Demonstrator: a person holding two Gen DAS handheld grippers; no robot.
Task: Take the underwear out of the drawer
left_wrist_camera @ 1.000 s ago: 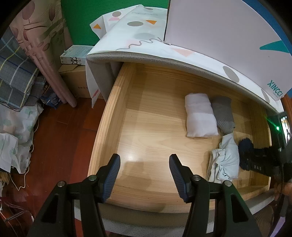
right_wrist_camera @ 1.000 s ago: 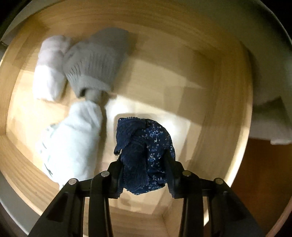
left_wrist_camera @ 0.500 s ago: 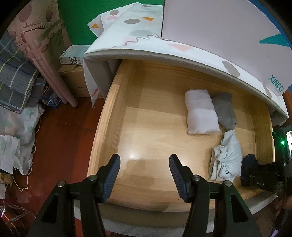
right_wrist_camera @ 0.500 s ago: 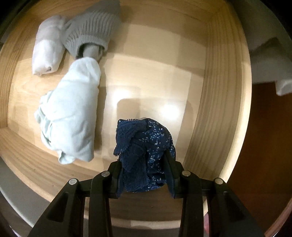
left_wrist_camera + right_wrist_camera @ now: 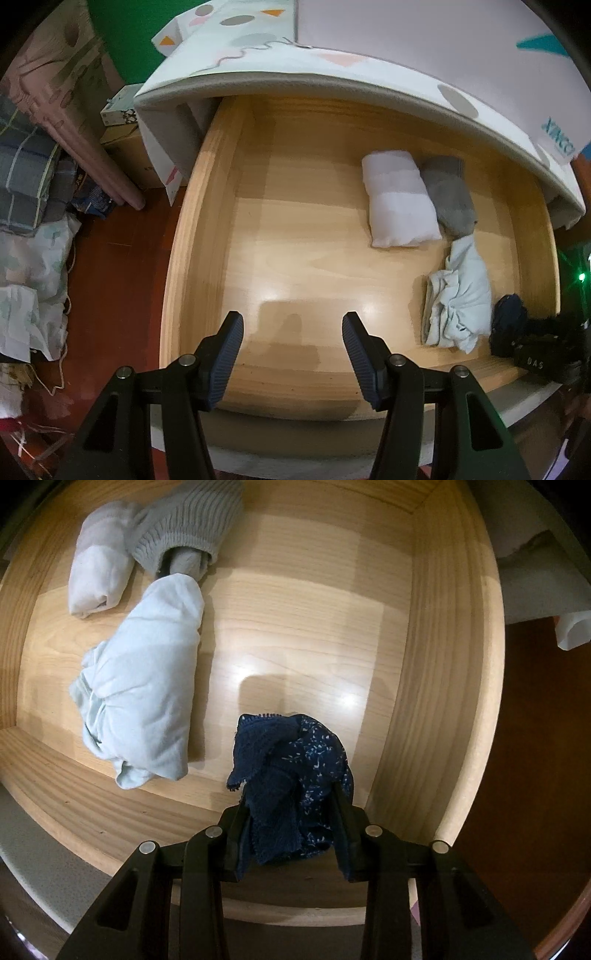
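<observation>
My right gripper (image 5: 291, 805) is shut on navy blue speckled underwear (image 5: 291, 771) and holds it above the drawer's front right corner. It also shows in the left wrist view (image 5: 508, 325) at the far right. The open wooden drawer (image 5: 199, 229) holds a pale blue rolled garment (image 5: 147, 698), a grey knit roll (image 5: 188, 528) and a white roll (image 5: 99, 572). My left gripper (image 5: 292, 354) is open and empty over the drawer's front left part.
A patterned mattress (image 5: 332, 62) overhangs the back of the drawer. Piled fabric (image 5: 29, 229) and a cardboard box (image 5: 129, 155) sit on the red-brown floor (image 5: 114, 280) to the left. Dark floor (image 5: 543, 738) lies right of the drawer.
My right gripper has pulled back and up toward the drawer's front edge with the navy underwear in it. The left gripper has shifted only slightly.
</observation>
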